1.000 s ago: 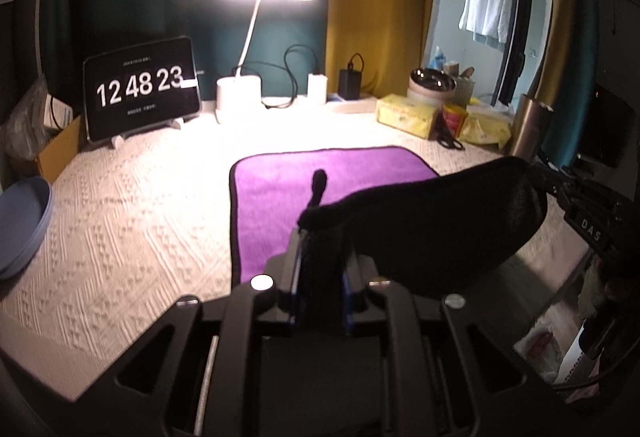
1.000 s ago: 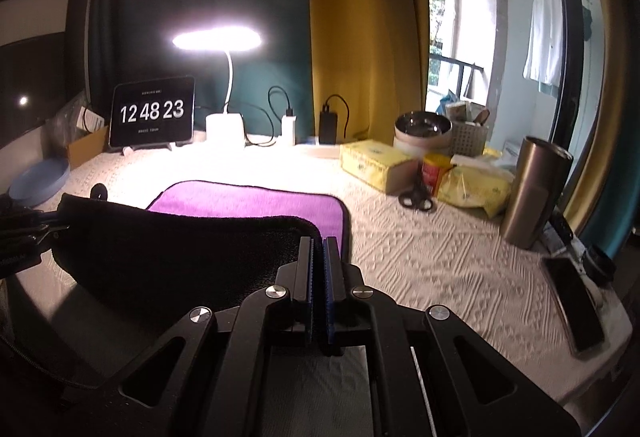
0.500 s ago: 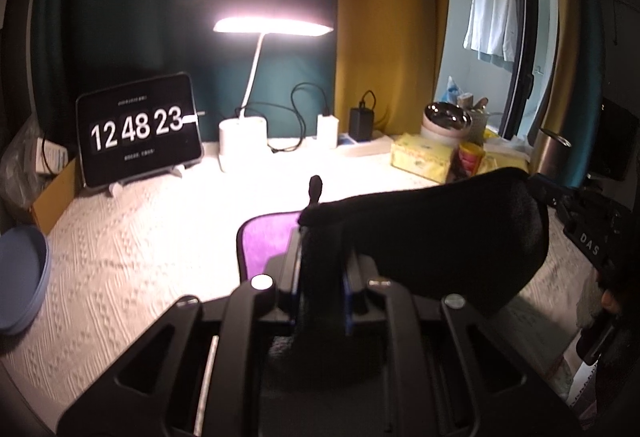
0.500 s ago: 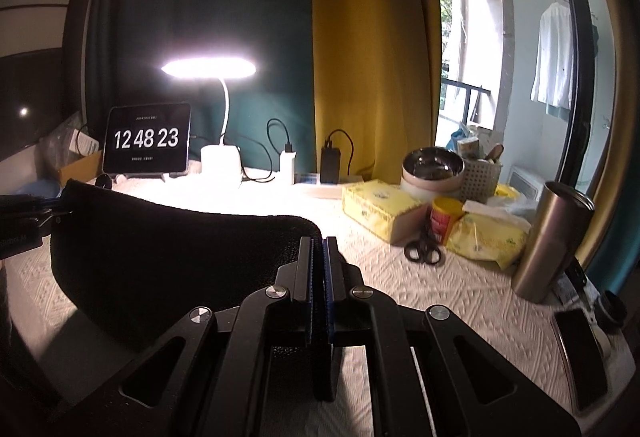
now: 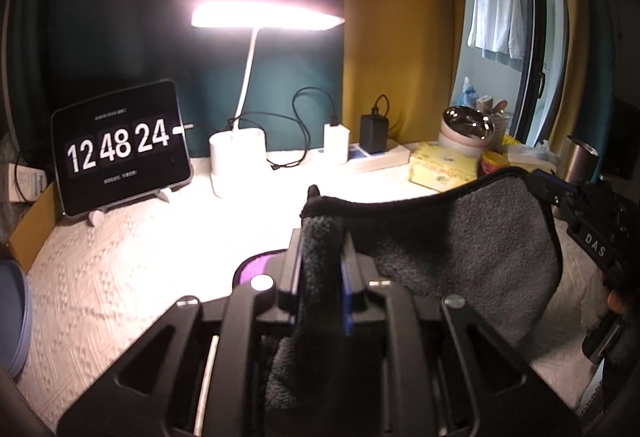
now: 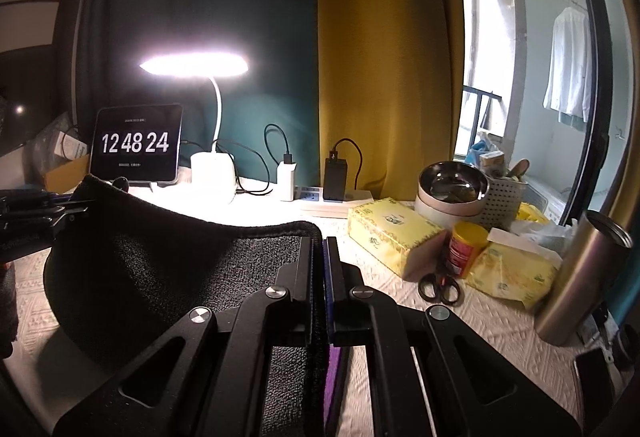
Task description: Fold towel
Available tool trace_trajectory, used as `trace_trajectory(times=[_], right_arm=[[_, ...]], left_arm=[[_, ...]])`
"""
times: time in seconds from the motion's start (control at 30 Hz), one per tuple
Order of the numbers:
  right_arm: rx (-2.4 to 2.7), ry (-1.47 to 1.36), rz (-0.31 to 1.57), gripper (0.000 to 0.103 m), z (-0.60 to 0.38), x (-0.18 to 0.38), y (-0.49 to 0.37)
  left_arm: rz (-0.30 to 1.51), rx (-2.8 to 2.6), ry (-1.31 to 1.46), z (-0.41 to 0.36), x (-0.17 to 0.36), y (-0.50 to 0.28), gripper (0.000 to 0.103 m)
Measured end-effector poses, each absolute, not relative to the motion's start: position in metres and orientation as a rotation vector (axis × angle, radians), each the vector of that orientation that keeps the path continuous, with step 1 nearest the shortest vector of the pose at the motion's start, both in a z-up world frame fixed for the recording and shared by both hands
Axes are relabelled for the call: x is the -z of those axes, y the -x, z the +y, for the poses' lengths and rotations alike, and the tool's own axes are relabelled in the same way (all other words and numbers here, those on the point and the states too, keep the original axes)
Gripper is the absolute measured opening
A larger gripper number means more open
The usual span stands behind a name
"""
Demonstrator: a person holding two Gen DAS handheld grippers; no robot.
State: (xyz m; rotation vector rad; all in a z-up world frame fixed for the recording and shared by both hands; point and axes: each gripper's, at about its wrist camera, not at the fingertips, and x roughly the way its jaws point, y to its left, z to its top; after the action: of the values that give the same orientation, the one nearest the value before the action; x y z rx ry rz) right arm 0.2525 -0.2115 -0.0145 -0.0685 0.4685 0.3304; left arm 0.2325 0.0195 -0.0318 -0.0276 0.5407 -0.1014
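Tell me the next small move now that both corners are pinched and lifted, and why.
Probably carry both corners forward and lower them toward the far edge. The towel hangs in the air, clamped by the left hand-held gripper and the right hand-held gripper, and only a purple sliver lies on the tablecloth.

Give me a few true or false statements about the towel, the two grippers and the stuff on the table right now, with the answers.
1. Both grippers clamp the towel. True: left gripper, right gripper.
2. The towel lies flat on the table. False: it hangs lifted between the grippers.
3. The clock reads 12 48 24. True.
4. The lamp is off. False: it is lit.
5. The scissors are in the metal bowl. False: they lie on the tablecloth.
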Motion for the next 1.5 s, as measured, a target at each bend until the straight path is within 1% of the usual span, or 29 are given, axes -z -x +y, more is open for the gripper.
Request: trace_trajectory(times=[0.27, 0.77, 0.8, 0.97, 1.1, 1.13, 1.17, 1.2, 1.23, 1.27, 1.3, 1.33, 1.37, 1.4, 1.43, 1.5], right_arm=[[-0.344, 0.073, 0.533, 0.005, -0.2, 0.037, -0.289], [-0.279, 0.147, 0.677, 0.006, -0.185, 0.076, -0.333], [-0.274, 0.15, 0.68, 0.006, -0.185, 0.077, -0.334], [-0.266, 0.169, 0.741, 0.006, -0.181, 0.085, -0.342], [-0.261, 0.188, 0.764, 0.006, -0.178, 0.088, -0.344], [-0.26, 0.192, 0.77, 0.007, -0.177, 0.089, -0.345], [-0.257, 0.196, 0.776, 0.008, -0.176, 0.09, -0.346], [-0.254, 0.198, 0.78, 0.012, -0.176, 0.091, -0.347], [-0.25, 0.197, 0.78, 0.019, -0.176, 0.091, -0.346], [-0.249, 0.19, 0.778, 0.023, -0.178, 0.09, -0.345], [-0.249, 0.184, 0.774, 0.03, -0.179, 0.088, -0.343], [-0.249, 0.177, 0.763, 0.037, -0.18, 0.085, -0.34], [-0.246, 0.178, 0.755, 0.04, -0.181, 0.082, -0.337], [-0.244, 0.18, 0.752, 0.046, -0.181, 0.08, -0.335], [-0.244, 0.178, 0.751, 0.048, -0.181, 0.078, -0.334], [-0.246, 0.172, 0.748, 0.048, -0.182, 0.073, -0.329]], left_arm=[[0.579, 0.093, 0.036, 0.025, 0.051, -0.268, 0.016], [0.746, 0.049, 0.04, 0.036, 0.099, -0.317, 0.016], [0.761, 0.046, 0.041, 0.037, 0.101, -0.32, 0.018], [0.83, 0.021, 0.058, 0.043, 0.109, -0.329, 0.019], [0.829, -0.004, 0.032, 0.041, 0.108, -0.327, 0.026], [0.833, -0.01, 0.025, 0.041, 0.108, -0.328, 0.027], [0.833, -0.015, 0.02, 0.041, 0.108, -0.328, 0.031], [0.833, -0.02, 0.018, 0.042, 0.108, -0.328, 0.041], [0.824, -0.026, 0.027, 0.043, 0.105, -0.327, 0.048], [0.806, -0.025, 0.04, 0.045, 0.1, -0.324, 0.059], [0.794, -0.023, 0.045, 0.046, 0.096, -0.322, 0.072], [0.783, -0.021, 0.049, 0.047, 0.092, -0.32, 0.076], [0.855, -0.026, 0.051, 0.047, 0.089, -0.319, 0.079], [0.853, -0.028, 0.049, 0.047, 0.086, -0.318, 0.079], [0.855, -0.03, 0.048, 0.047, 0.084, -0.317, 0.079], [0.858, -0.034, 0.05, 0.047, 0.08, -0.313, 0.079]])
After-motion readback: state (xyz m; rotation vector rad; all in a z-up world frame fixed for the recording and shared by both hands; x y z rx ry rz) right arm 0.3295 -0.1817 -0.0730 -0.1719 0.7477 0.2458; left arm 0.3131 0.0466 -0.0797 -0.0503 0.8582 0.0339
